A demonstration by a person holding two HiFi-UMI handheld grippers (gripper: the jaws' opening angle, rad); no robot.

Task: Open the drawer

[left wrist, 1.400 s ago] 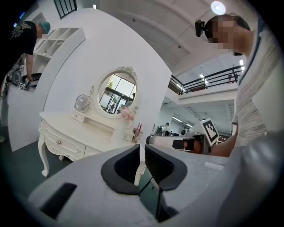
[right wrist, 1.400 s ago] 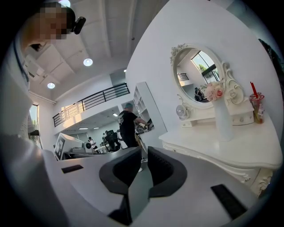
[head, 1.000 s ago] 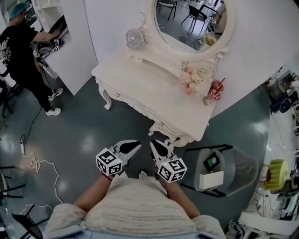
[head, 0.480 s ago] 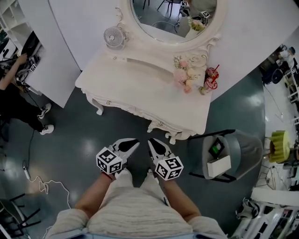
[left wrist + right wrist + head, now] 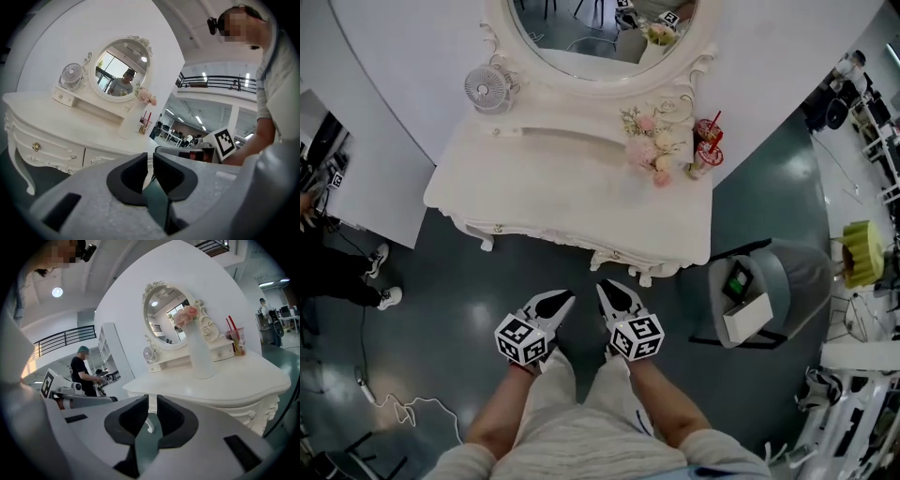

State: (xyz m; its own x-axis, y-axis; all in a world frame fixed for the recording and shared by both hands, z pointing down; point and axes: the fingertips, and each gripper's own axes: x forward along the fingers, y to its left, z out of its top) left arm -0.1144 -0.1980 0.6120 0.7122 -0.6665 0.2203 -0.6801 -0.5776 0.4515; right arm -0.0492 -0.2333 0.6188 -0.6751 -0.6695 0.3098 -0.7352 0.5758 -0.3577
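Observation:
A white dressing table with an oval mirror stands against the wall ahead of me. Its drawer fronts show in the left gripper view, the left drawer shut, with a small round knob. Both grippers hang side by side over the dark floor, short of the table's front edge and touching nothing. My left gripper is shut and empty. My right gripper is also shut and empty, and points at the table's right end.
On the tabletop are a small fan, a vase of pink flowers and a red cup with straws. A grey chair stands right of the table. A person's legs and a floor cable are at the left.
The table has come closer and more square-on in the head view. Both grippers have sunk and moved toward it, still shut. The person at the left has slid mostly out of view.

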